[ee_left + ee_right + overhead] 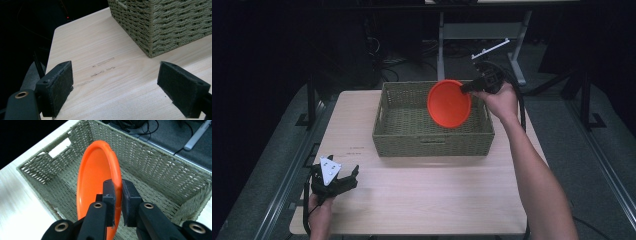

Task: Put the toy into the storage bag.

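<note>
Right gripper (117, 195) is clamped on the rim of an orange plate (448, 104), held on edge above the open wicker basket (394, 135), apparently to clear its walls. Left gripper (333, 181) rests idle on the table (422, 195), jaws wide apart, holding nothing.

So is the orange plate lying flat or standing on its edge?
On its edge: the right gripper pinches the plate by its rim above the basket.
</note>
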The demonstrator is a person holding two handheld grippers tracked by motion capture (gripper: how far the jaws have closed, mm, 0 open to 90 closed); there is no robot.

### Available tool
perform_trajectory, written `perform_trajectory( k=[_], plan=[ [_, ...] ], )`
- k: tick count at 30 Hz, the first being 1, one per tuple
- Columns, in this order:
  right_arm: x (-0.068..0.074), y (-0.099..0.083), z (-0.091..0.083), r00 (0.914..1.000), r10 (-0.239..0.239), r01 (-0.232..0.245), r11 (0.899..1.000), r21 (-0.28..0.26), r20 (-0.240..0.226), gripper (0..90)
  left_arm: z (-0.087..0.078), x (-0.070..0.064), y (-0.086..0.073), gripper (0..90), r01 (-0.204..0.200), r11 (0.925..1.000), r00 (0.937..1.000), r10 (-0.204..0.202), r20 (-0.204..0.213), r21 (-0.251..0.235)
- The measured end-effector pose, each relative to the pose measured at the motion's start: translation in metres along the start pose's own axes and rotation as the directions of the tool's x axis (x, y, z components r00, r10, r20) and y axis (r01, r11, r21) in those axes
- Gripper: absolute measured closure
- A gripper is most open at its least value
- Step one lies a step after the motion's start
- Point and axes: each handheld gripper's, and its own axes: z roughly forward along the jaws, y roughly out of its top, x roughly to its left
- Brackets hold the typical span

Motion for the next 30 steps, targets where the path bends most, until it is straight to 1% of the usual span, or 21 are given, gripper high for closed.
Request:
perform_trajectory(
  k=[3,4,8,10,15,18,20,22,26,30],
  plan=[
    [-0.002,0.0,0.002,0.9999,0.011,-0.011,1.0,-0.002,0.004,81.9,0.0,0.0,0.0,12.8,0.005,1.0,1.0,-0.005,0.002,0.002],
    [-0.003,0.0,0.003,0.9997,0.013,-0.013,1.0,-0.006,0.018,81.9,0.0,0.0,0.0,12.8,-0.002,1.0,1.0,0.002,0.001,0.002],
    [-0.004,-0.001,0.008,0.9996,0.012,-0.013,1.0,0.008,0.026,81.9,0.001,-0.001,0.0,12.8,-0.006,1.0,1.0,0.006,0.007,0.005],
    [-0.005,-0.003,0.011,0.9995,0.017,-0.017,1.0,0.007,0.028,81.9,0.001,-0.002,0.0,12.8,-0.006,1.0,1.0,0.006,0.006,-0.002],
    [-0.012,-0.01,0.02,0.9984,0.041,-0.042,0.999,0.022,0.039,81.9,0.0,-0.001,0.0,12.8,-0.003,1.0,1.0,0.003,0.007,0.003],
    [-0.014,-0.012,0.024,0.9981,0.045,-0.046,0.999,0.029,0.043,81.9,0.001,-0.001,0.0,12.8,-0.002,1.0,1.0,0.001,0.007,0.004],
    [-0.014,-0.012,0.026,0.998,0.046,-0.047,0.998,0.03,0.044,81.9,0.001,0.0,0.0,12.8,-0.005,1.0,1.0,0.005,0.007,0.004],
    [-0.014,-0.012,0.028,0.9979,0.046,-0.048,0.998,0.031,0.045,81.8,0.0,0.0,0.0,12.8,0.003,1.0,1.0,-0.003,0.0,0.002],
    [-0.013,-0.012,0.03,0.998,0.047,-0.048,0.998,0.033,0.041,81.8,0.0,0.001,0.0,12.8,0.003,1.0,1.0,-0.003,0.0,0.005],
    [-0.014,-0.015,0.036,0.9973,0.059,-0.061,0.998,0.036,0.044,81.8,0.001,0.001,-0.001,12.8,0.004,1.0,1.0,-0.004,0.0,0.0]
  ],
)
